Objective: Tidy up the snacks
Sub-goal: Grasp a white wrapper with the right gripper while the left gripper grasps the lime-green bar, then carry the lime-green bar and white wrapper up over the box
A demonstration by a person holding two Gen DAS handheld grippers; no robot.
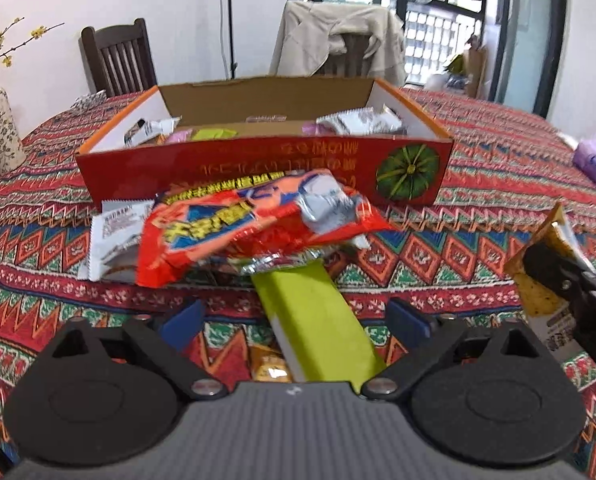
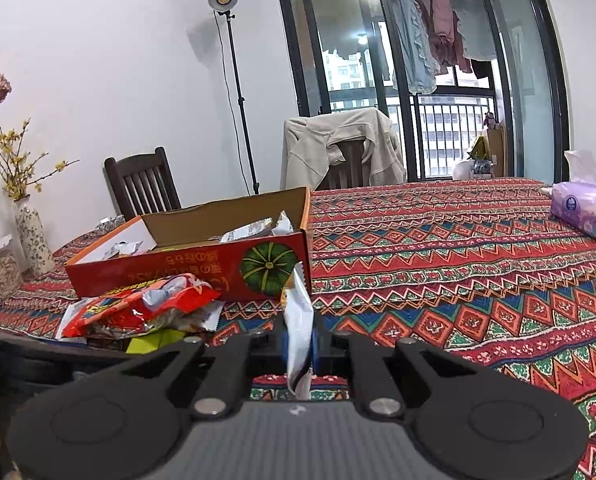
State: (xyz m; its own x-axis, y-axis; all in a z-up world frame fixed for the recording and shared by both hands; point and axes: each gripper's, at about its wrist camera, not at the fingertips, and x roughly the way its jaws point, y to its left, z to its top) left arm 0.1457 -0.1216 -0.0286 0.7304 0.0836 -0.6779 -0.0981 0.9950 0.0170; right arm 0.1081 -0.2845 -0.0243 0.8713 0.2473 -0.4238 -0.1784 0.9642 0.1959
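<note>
The right gripper's (image 2: 300, 344) jaws are pinching a small white snack packet (image 2: 298, 320) held on edge, a grip that lets it travel upright toward the box. The left gripper's (image 1: 294, 316) jaws are spread wide either side of a green packet (image 1: 318, 320) without touching it, probably lining up the next pick. At twelve o'clock from the left jaws lies a red snack bag (image 1: 234, 232) on the heap; beyond it, the open red box (image 1: 258, 168), already part-filled, sits on the worktop (image 1: 498, 160).
</note>
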